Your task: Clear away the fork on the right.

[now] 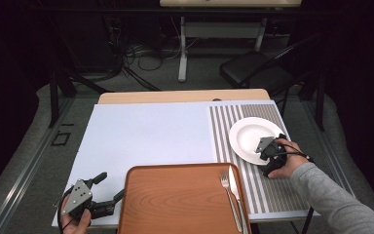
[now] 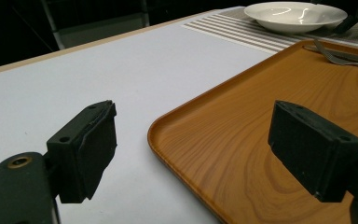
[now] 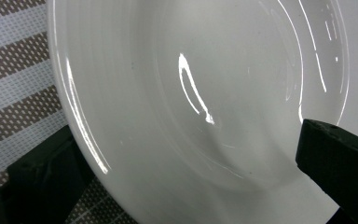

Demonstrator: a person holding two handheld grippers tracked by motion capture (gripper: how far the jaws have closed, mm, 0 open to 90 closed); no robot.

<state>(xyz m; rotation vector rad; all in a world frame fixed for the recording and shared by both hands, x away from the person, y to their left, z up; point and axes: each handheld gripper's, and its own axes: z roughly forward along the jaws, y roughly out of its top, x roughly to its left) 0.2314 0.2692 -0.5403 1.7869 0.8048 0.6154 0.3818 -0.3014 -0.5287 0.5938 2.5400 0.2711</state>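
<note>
Nearest, the left tongs (image 1: 108, 186) gape wide and empty over the near left corner of the brown wooden tray (image 1: 175, 204). On the desk's striped placemat (image 1: 272, 190), the right tongs (image 1: 272, 146) sit open astride the round white plate's (image 1: 251, 134) near rim, one jaw below it, one above.

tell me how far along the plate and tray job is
Done: a metal fork and knife lie on the brown wooden tray. In hand: the right gripper straddles the round white plate's rim, jaws open. Left: probably gripping the plate and moving it to the tray; the left gripper waits open.
</note>
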